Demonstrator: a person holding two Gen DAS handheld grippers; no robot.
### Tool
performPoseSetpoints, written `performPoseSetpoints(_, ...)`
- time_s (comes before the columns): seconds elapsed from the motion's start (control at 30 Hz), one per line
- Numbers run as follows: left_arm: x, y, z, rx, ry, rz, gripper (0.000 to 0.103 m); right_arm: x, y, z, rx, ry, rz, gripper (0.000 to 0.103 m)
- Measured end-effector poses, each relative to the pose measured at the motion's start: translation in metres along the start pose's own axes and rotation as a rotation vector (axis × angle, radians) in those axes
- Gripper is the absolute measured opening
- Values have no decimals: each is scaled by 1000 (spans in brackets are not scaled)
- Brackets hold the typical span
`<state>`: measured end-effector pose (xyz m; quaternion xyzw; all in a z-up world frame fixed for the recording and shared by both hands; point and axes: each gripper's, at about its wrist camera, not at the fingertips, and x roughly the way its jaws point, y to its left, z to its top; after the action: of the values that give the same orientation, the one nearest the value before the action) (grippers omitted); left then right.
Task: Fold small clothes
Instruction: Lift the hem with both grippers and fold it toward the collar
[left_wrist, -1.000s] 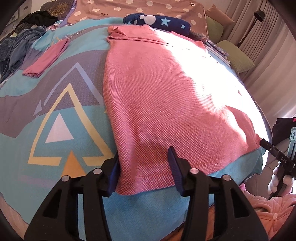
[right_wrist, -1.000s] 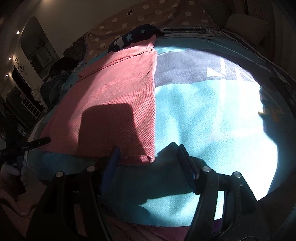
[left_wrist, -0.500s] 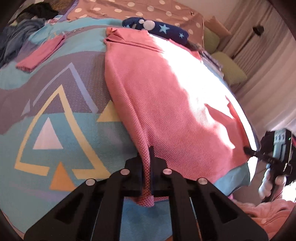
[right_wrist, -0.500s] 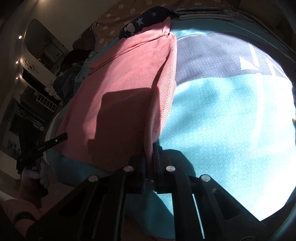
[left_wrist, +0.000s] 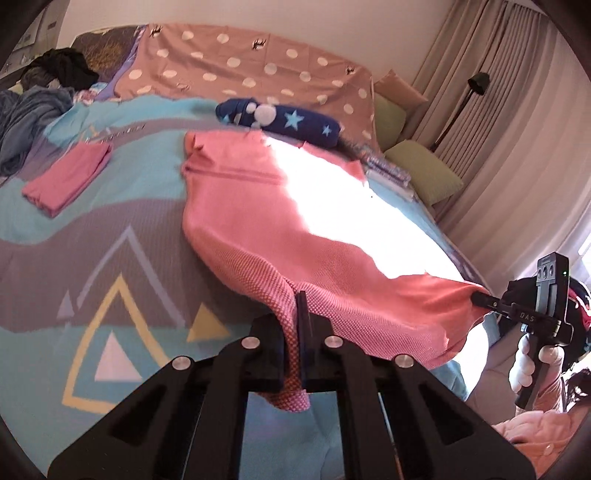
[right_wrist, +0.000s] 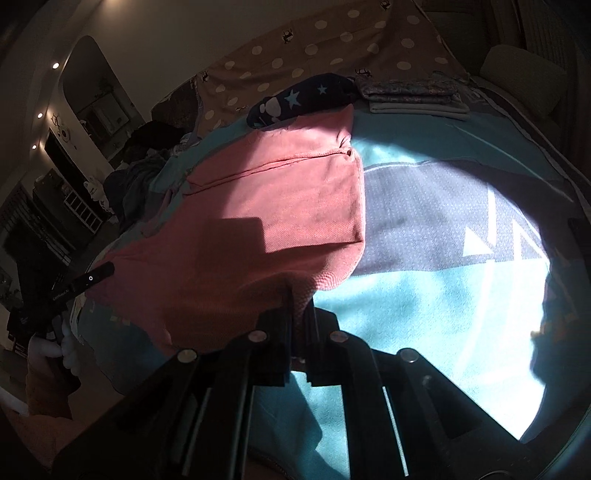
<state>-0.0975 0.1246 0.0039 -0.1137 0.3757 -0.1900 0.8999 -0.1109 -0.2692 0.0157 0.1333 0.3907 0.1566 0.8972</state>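
Pink shirt (left_wrist: 258, 229): hem corners, earlier flat, now lifted; left gripper (left_wrist: 294, 325) and right gripper (right_wrist: 300, 314) each clamp one.

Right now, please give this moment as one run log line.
left gripper: shut on pink shirt hem | right gripper: shut on hem | hem off bedspread

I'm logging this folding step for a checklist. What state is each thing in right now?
Left gripper: shut on the pink shirt's hem corner.
Right gripper: shut on the opposite hem corner.
Pink shirt: near hem lifted off the bed, collar end lying flat.
Small pink garment: folded, lying on the bedspread.
Grey clothes stack: folded, piled at the far edge.
Navy star garment: bunched, unfolded.
Bedspread: spread flat.
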Motion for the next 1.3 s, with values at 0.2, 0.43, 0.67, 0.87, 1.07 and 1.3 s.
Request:
performPoseSetpoints(0.2,-2,-1,37,23,-81,-24,5,2,15,39,-85,-94,-103,5)
performPoseSetpoints(0.43,16,9,82,31,-112,-13,5,25,38,84,-216,-161,-225,5)
performPoseSetpoints(0.67,36,19,119,24,-127,-2,5,44,46,118,-280,-198,-280,5)
performPoseSetpoints(0.87,52,27,138,21,-123,8,5,62,45,136,-293,-206,-298,5)
performPoseSetpoints(1.07,67,33,154,9,-117,8,5,82,45,150,-297,-206,-317,5)
performPoseSetpoints(1.3,86,41,168,-6,-101,10,6,103,37,164,-277,-196,-320,5)
